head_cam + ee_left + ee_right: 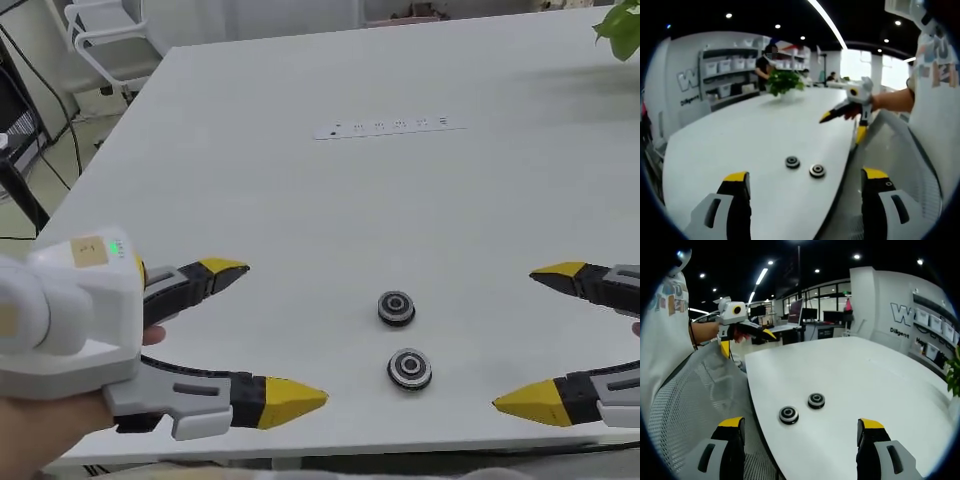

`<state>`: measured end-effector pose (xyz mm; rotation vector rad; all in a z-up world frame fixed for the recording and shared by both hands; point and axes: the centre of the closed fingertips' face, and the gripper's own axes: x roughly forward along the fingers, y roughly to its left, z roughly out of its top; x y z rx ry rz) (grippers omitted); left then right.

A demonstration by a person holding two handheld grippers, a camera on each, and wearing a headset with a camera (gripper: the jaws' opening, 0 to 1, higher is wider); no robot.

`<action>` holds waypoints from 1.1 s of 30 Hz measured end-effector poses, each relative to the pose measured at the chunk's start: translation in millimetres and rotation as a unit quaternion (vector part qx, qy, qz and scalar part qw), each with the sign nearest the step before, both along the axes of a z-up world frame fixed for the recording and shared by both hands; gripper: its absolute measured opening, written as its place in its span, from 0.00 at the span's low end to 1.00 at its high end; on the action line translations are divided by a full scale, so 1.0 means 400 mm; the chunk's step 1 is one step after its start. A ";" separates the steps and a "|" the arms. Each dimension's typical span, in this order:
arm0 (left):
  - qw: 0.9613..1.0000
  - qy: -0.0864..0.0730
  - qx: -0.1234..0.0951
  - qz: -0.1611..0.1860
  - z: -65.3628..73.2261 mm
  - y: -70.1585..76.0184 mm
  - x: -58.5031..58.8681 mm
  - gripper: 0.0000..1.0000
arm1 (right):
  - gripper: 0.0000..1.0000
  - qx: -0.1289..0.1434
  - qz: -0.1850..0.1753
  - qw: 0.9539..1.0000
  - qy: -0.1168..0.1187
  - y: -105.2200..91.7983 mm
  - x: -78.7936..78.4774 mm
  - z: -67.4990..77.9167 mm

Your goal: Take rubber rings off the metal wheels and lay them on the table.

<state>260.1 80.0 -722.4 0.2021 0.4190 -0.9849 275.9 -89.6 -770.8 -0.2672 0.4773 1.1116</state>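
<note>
Two small metal wheels with black rubber rings lie flat on the white table (330, 200). The farther wheel (396, 308) (792, 162) (816, 400) and the nearer wheel (409, 368) (817, 171) (789, 415) sit close together by the front edge. My left gripper (270, 335) (805, 182) is open to their left, with nothing between its yellow-tipped jaws. On their right my right gripper (540, 340) (800, 427) is open too and holds nothing. Each gripper points toward the wheels from its side, well apart from them.
A panel of sockets (388, 127) is set into the table's middle. A green plant (622, 28) (784, 81) stands at the far right corner. A white chair (105, 40) is beyond the table's left corner. Shelves with bins (725, 75) line the wall.
</note>
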 end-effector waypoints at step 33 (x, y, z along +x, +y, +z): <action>1.000 0.003 0.011 -0.020 -0.034 -0.007 0.036 0.88 | 0.90 0.001 0.011 1.000 0.005 0.050 0.041 -0.048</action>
